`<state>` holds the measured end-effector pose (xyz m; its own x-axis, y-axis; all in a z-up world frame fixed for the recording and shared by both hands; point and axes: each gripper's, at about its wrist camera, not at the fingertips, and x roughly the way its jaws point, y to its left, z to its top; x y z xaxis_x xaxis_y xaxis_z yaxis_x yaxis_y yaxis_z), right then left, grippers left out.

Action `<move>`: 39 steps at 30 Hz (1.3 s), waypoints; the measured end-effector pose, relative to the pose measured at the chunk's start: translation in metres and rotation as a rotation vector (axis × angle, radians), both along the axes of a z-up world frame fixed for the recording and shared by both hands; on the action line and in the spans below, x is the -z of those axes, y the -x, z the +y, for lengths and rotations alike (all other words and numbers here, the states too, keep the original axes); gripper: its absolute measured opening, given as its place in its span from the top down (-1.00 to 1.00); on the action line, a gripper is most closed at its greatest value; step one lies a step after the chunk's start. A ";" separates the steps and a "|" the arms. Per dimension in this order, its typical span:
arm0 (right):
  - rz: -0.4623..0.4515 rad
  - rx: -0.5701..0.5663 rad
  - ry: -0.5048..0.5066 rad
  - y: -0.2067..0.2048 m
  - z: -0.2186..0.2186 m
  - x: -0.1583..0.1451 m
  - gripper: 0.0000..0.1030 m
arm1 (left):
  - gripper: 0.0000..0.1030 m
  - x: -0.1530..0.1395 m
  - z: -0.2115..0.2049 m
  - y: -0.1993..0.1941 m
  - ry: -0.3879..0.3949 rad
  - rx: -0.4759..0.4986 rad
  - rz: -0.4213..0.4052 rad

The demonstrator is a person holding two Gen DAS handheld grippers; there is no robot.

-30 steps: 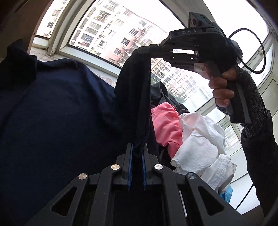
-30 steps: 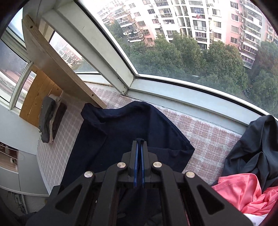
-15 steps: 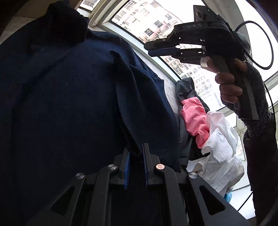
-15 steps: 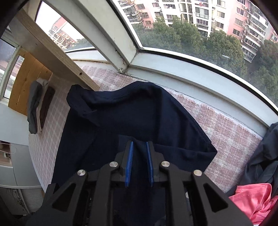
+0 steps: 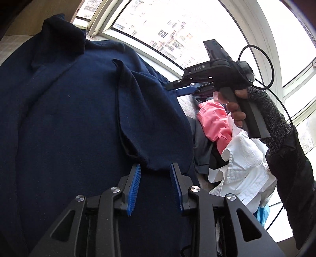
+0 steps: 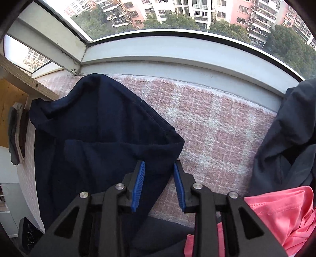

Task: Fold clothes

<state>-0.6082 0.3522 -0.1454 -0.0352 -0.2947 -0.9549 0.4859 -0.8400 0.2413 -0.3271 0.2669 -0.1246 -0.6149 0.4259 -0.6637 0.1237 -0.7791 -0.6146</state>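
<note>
The navy shirt (image 5: 59,118) lies flat on the checked surface (image 6: 217,128), its right side folded inward. The left hand-held gripper (image 5: 156,167) is opening around that fold's near tip, and the right hand-held gripper (image 6: 159,165) stands spread over the hem. If a pad snags the cloth on withdrawal, the loose fold could be dragged open.

A curved bay window (image 6: 177,21) lets daylight onto a pink checked mat (image 6: 213,126), apartment blocks (image 6: 217,9) outside.

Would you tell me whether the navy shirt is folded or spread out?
Partly folded: the navy shirt lies on the checked cloth with one side turned over onto its body.
</note>
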 end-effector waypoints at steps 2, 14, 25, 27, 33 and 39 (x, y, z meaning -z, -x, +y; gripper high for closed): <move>0.024 0.015 0.036 0.000 0.007 -0.006 0.95 | 0.44 -0.001 0.000 -0.002 -0.004 0.002 0.005; 0.037 0.087 0.041 0.015 0.034 -0.004 0.78 | 0.44 0.003 0.004 -0.007 -0.021 0.041 -0.026; 0.117 0.065 0.063 -0.065 0.062 -0.084 0.65 | 0.34 -0.022 0.037 -0.107 0.007 0.193 -0.067; 0.133 0.038 0.046 -0.089 0.063 -0.093 0.63 | 0.34 -0.024 0.049 -0.129 -0.002 0.213 -0.075; 0.199 -0.028 -0.038 -0.153 0.065 -0.112 0.39 | 0.34 -0.021 0.084 -0.194 0.006 0.304 -0.103; 0.187 0.053 -0.008 -0.193 0.091 -0.113 0.39 | 0.34 -0.029 0.129 -0.261 0.057 0.454 -0.063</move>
